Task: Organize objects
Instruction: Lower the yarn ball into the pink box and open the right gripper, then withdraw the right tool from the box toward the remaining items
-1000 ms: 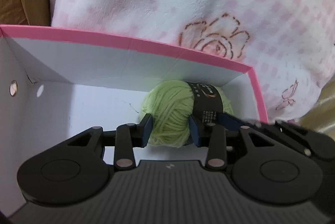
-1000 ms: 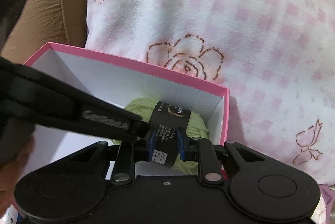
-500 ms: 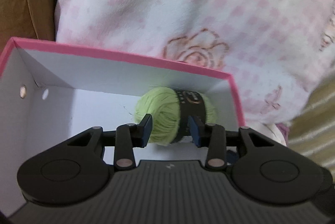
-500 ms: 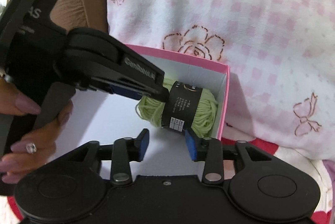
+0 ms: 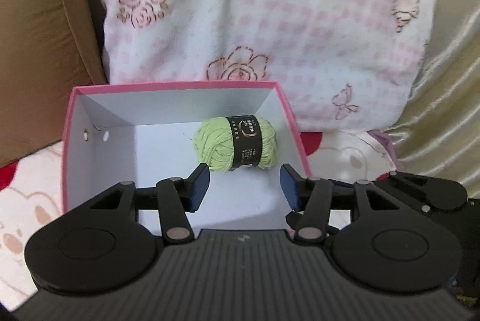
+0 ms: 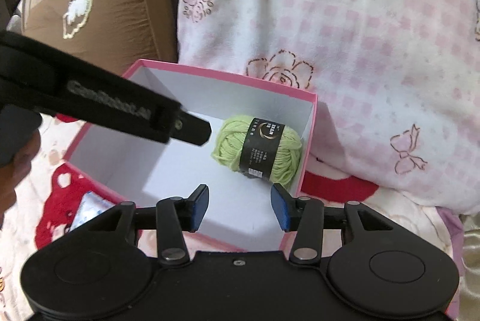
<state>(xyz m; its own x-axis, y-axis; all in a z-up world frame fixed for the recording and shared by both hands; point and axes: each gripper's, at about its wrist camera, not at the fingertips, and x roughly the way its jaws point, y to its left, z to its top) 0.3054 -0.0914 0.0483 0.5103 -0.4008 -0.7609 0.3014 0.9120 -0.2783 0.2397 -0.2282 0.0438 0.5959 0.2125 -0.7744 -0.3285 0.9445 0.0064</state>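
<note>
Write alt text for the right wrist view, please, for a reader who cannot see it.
A green yarn ball with a black label lies in a far corner of a pink-edged white box on bedding. The right gripper, jaws opening and empty, hovers nearer the camera; the left gripper reaches in from the left.

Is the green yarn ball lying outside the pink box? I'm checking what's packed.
No, the yarn ball rests on the white floor inside the pink box, near its far right corner.

Setting: a home, most likely a bed or sofa. Evidence: soft white-and-pink checked blanket (image 5: 270, 21) printed with roses and a butterfly at far centre, brown cushion (image 6: 99, 6) with an embroidered motif far left, shiny gold fabric (image 5: 444, 99) at right. Near surface is a red-and-cream cartoon-print sheet (image 6: 60, 186).
</note>
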